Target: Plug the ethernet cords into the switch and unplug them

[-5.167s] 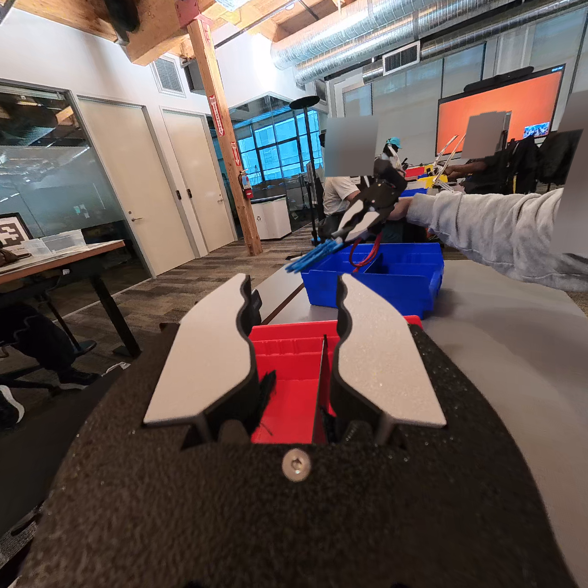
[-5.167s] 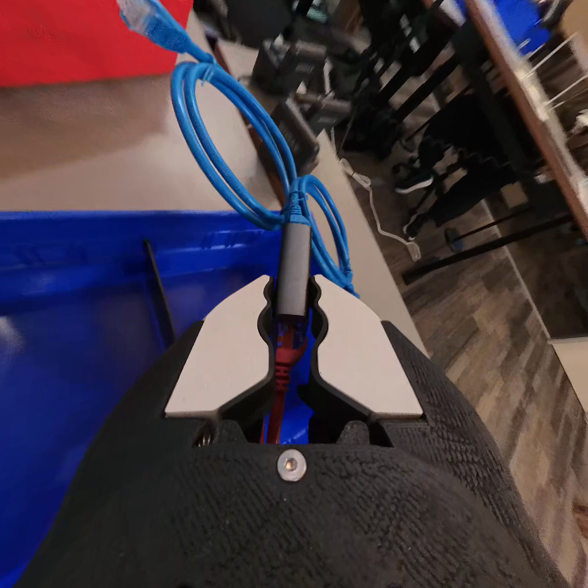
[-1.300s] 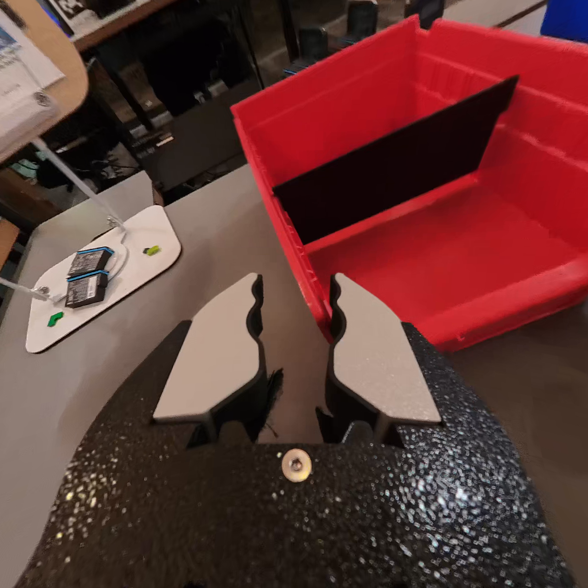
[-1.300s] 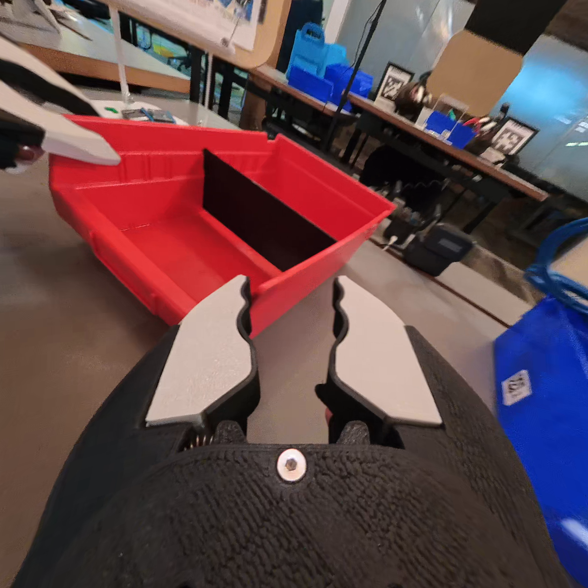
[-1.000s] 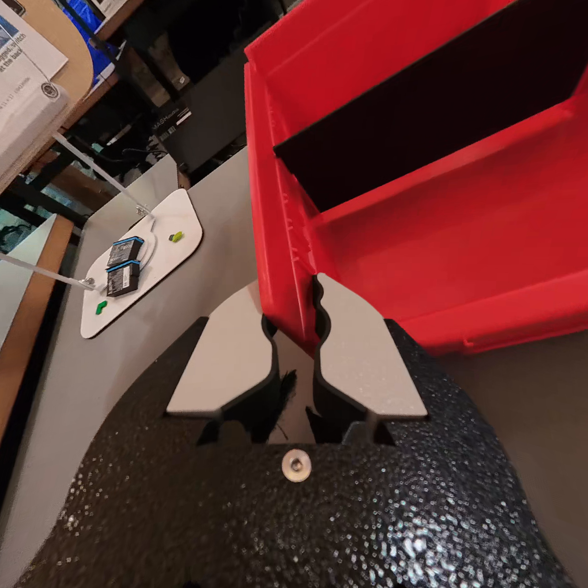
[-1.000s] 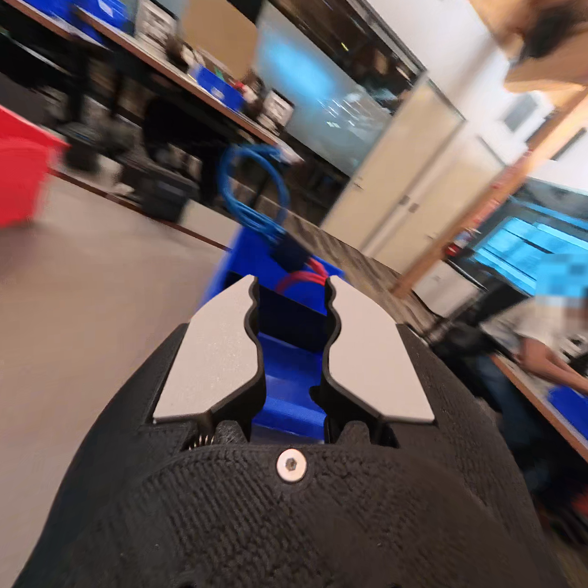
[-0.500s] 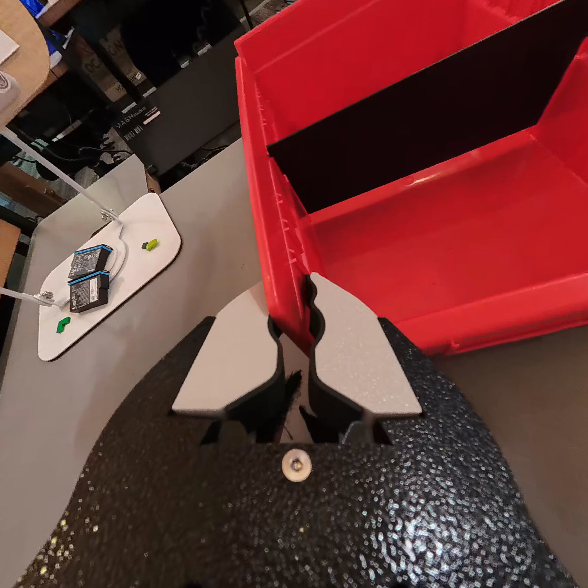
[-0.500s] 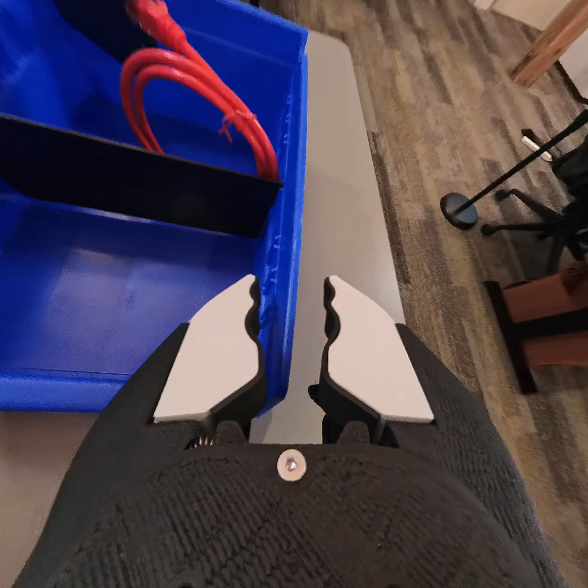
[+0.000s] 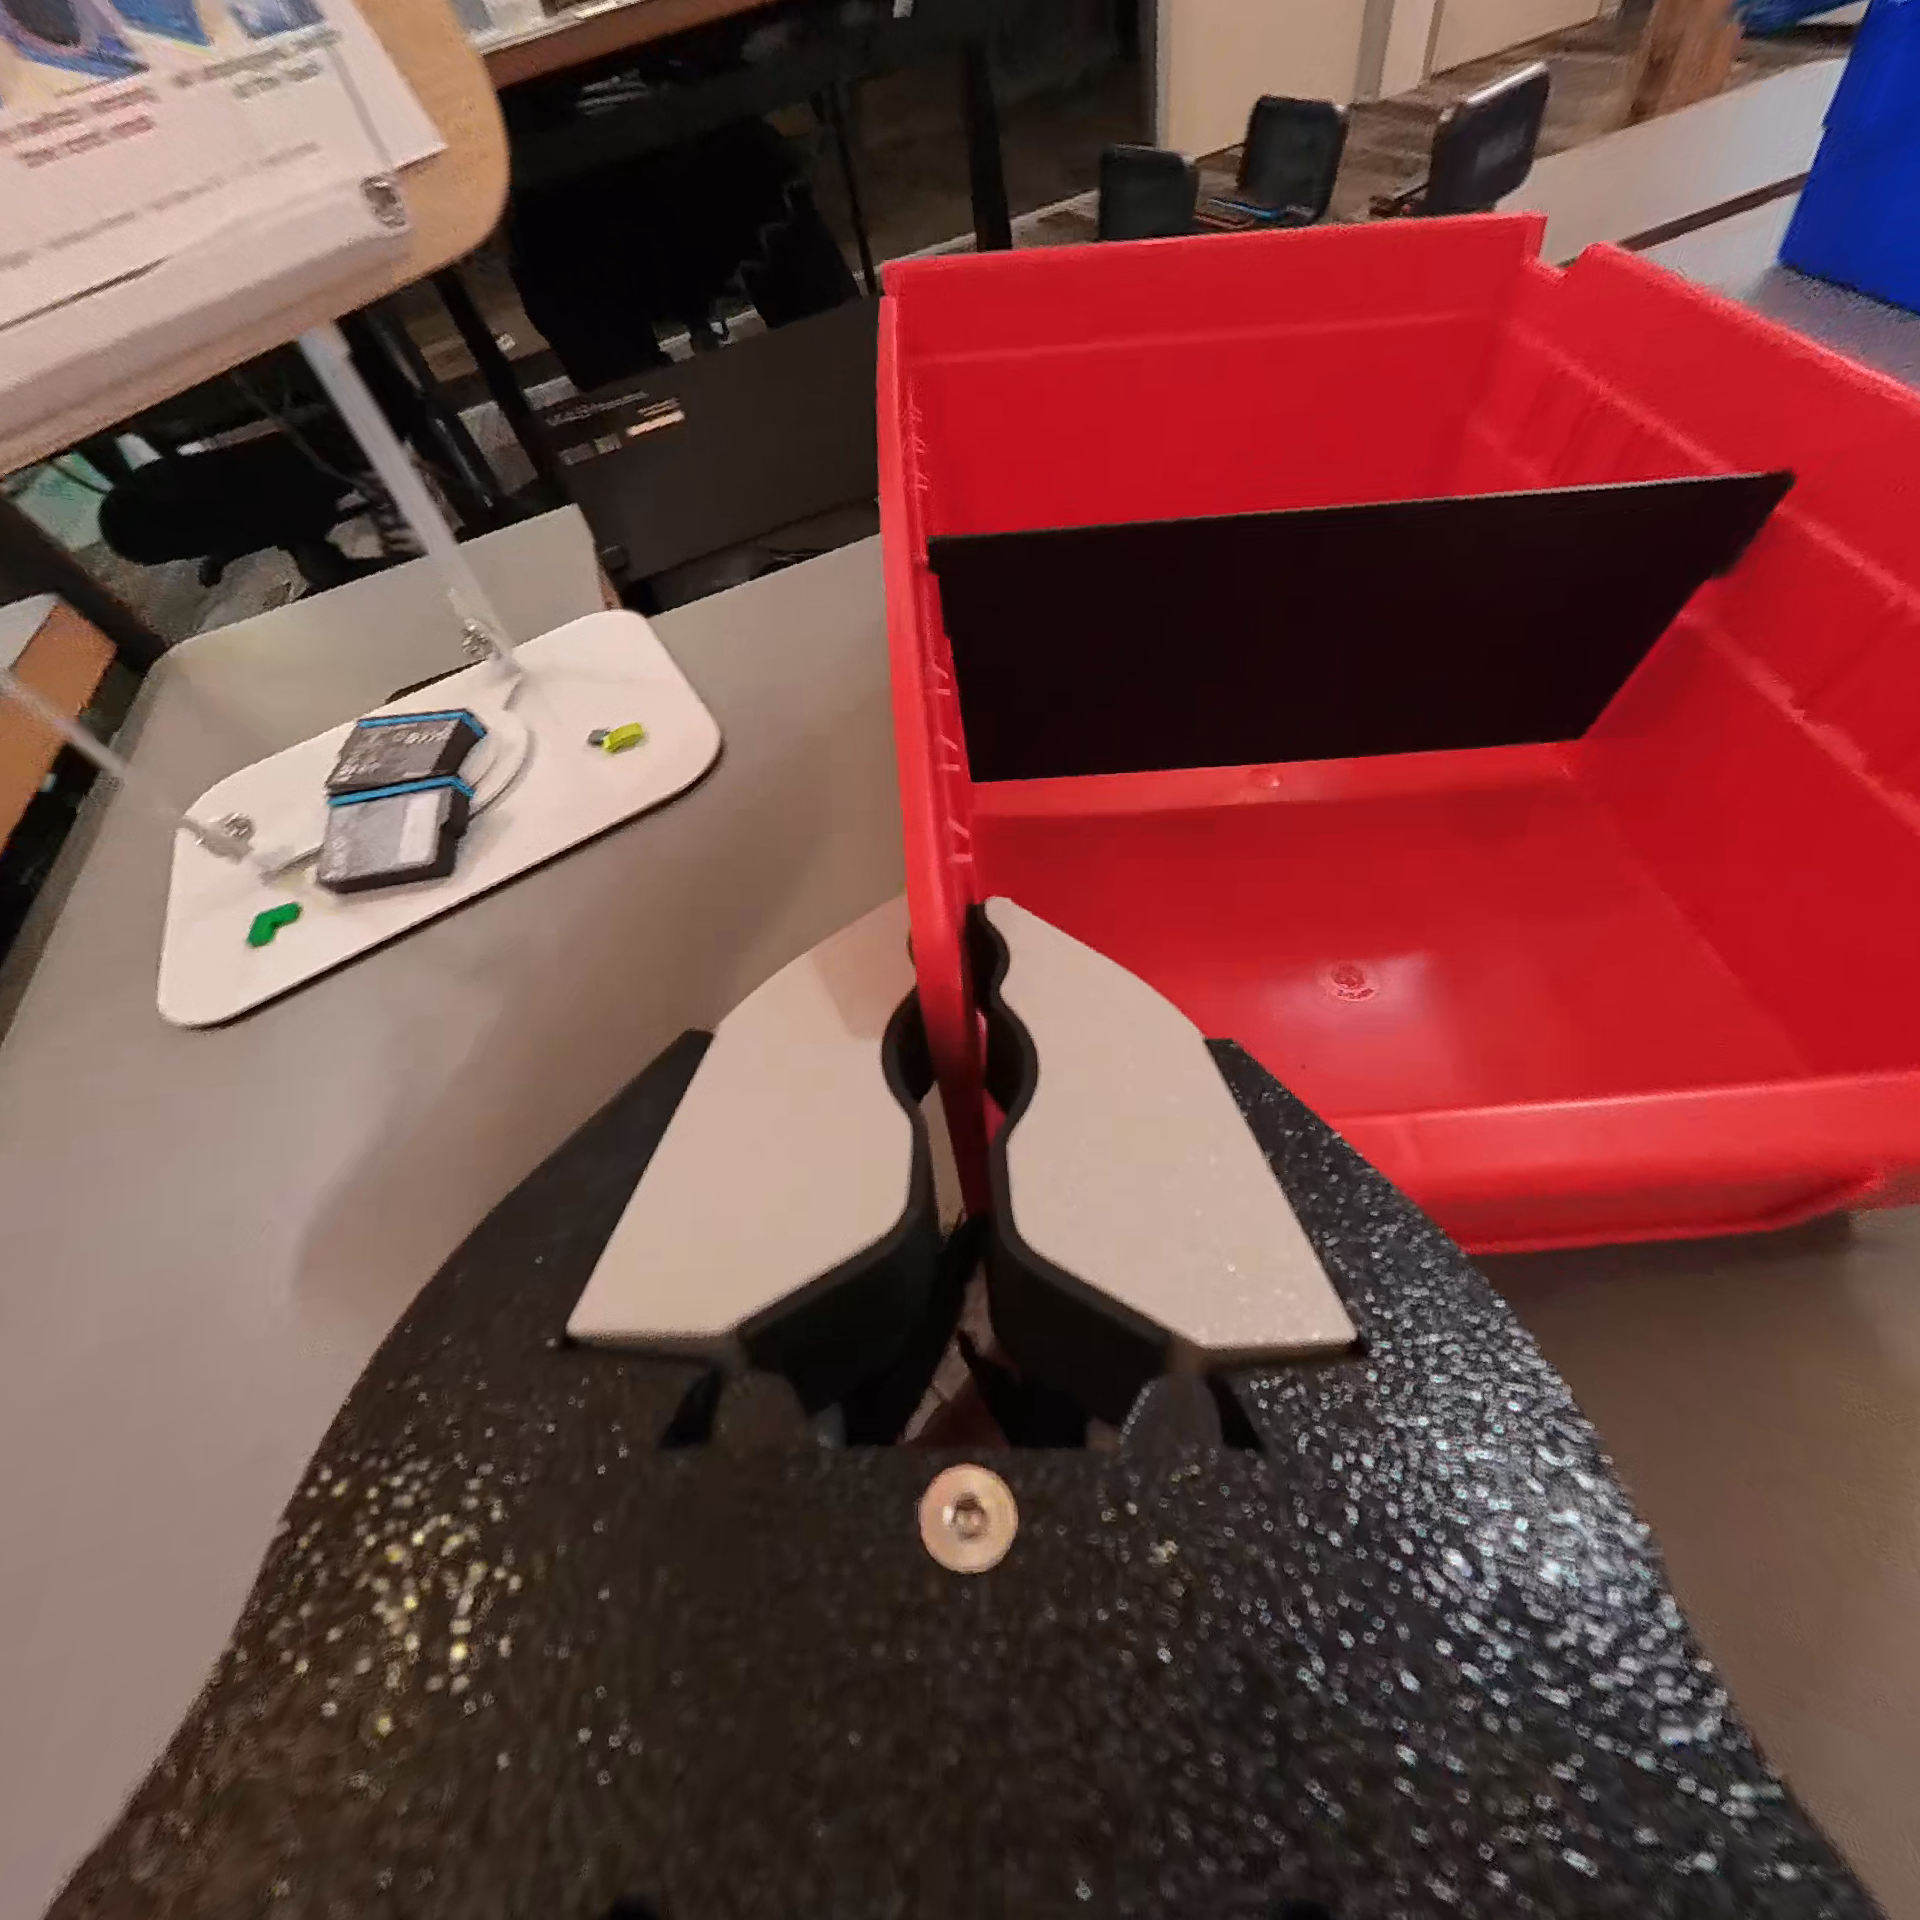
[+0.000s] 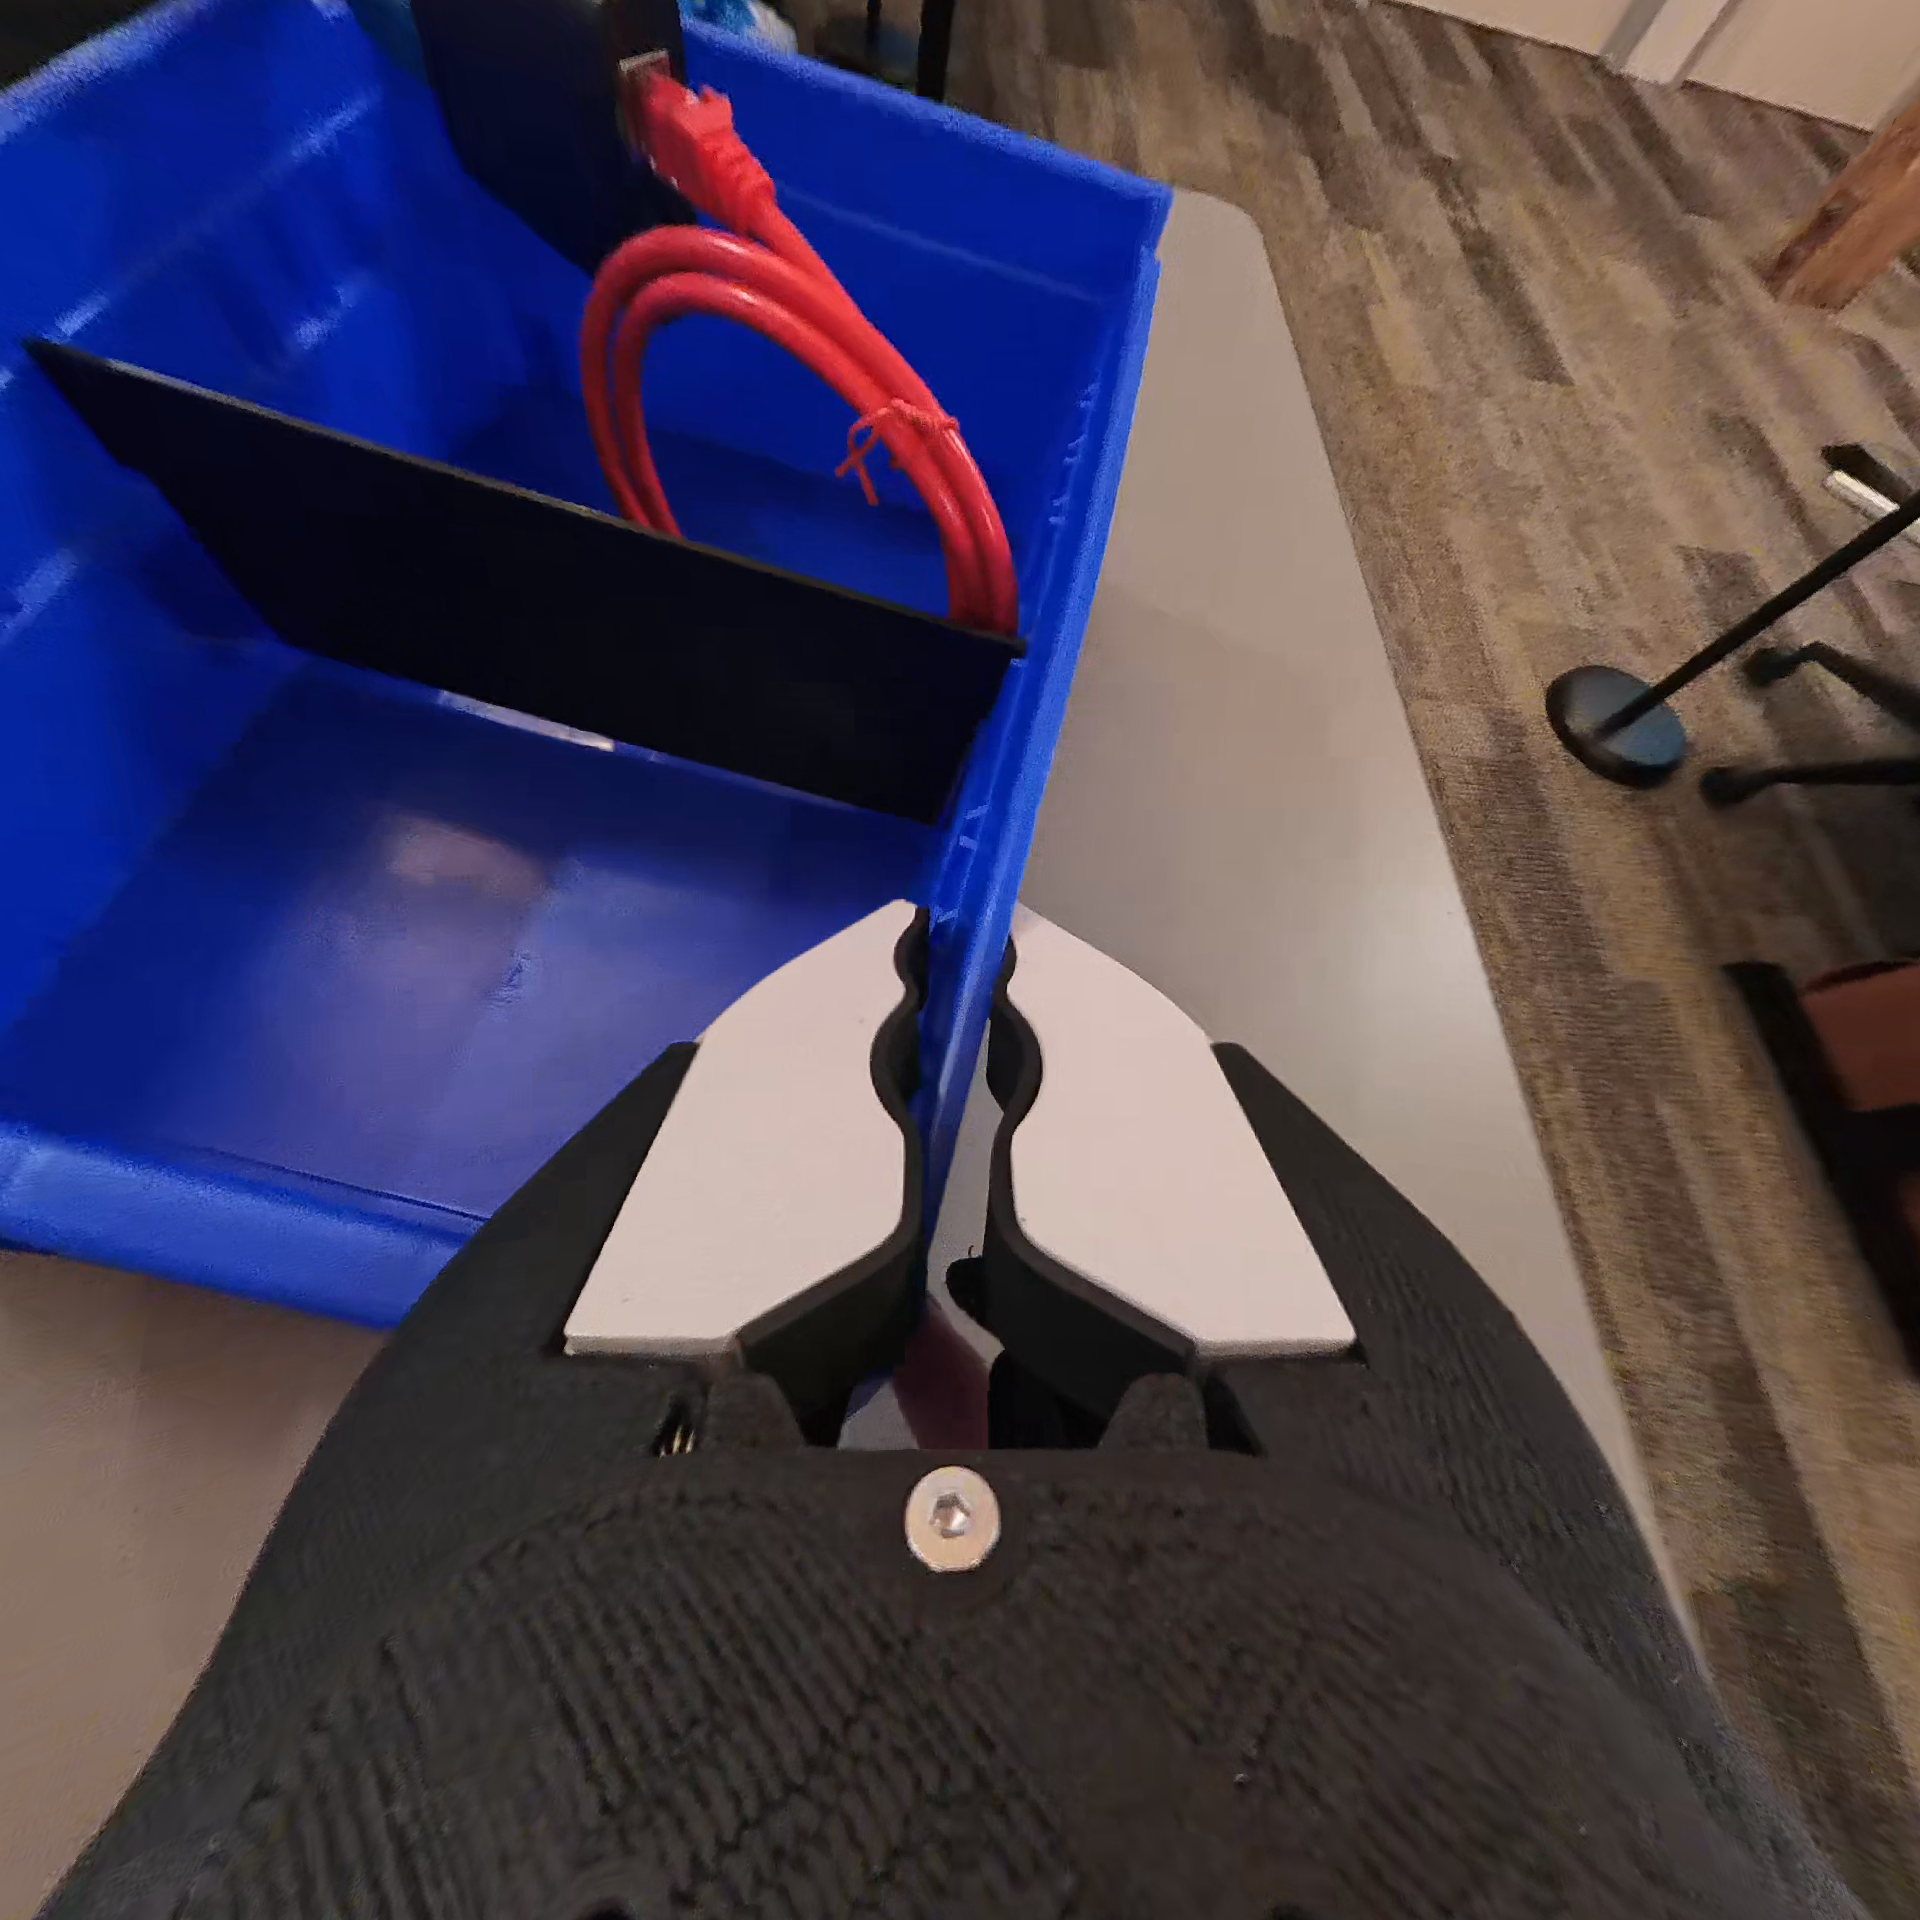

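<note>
My left gripper [image 9: 951, 935] is shut on the left side wall of a red plastic bin [image 9: 914, 623], near its front corner. The red bin has a black divider [image 9: 1340, 613] across its middle, and both compartments look empty. My right gripper [image 10: 961, 940] is shut on the right side wall of a blue plastic bin [image 10: 1049, 675], near its front corner. The blue bin has a black divider [image 10: 540, 613], and a coiled red cable [image 10: 831, 395] lies in its far compartment. Both bins sit on a grey table [image 9: 436, 1122].
A white stand base [image 9: 582, 821] with two black blue-edged battery packs [image 9: 400, 790] sits left of the red bin. A sign on clear legs [image 9: 187, 125] rises above it. The table's right edge [image 10: 1455, 935] drops to a wood-pattern floor with a stand base [image 10: 1616, 727]. My right fingertips sit around 70 centimeters from my left ones.
The left gripper tightened on the red bin wall and tilted upward. The right gripper swung down from facing the room, straddled the blue bin's right wall, then closed on it.
</note>
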### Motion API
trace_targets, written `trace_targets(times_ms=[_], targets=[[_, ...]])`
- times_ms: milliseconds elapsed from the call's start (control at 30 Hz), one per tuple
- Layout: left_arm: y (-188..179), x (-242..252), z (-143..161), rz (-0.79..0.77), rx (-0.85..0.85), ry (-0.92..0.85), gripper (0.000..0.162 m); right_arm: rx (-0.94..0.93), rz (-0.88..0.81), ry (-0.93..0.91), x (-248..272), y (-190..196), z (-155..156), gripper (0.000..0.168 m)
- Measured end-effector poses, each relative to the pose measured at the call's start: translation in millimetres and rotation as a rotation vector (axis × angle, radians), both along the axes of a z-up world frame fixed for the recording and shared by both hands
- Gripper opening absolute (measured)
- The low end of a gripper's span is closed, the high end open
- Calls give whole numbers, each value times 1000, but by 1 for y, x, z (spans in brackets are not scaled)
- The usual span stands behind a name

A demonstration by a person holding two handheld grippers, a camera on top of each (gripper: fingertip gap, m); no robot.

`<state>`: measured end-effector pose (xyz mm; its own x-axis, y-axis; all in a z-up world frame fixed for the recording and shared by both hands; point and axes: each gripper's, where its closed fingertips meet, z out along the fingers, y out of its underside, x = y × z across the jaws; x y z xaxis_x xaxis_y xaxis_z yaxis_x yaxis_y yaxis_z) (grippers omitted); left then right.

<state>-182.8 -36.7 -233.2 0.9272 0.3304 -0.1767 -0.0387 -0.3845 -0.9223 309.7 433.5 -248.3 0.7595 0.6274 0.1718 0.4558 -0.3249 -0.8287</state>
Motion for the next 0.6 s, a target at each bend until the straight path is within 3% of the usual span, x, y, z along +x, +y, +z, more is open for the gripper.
trace_targets(times_ms=[233, 600], targets=[[-65, -7, 3, 66, 10, -18, 2, 14, -14, 69, -28, -47, 1, 5], [-149, -14, -3, 203, 34, -56, 2, 28, 142, 90, -134, -157, 2, 5]])
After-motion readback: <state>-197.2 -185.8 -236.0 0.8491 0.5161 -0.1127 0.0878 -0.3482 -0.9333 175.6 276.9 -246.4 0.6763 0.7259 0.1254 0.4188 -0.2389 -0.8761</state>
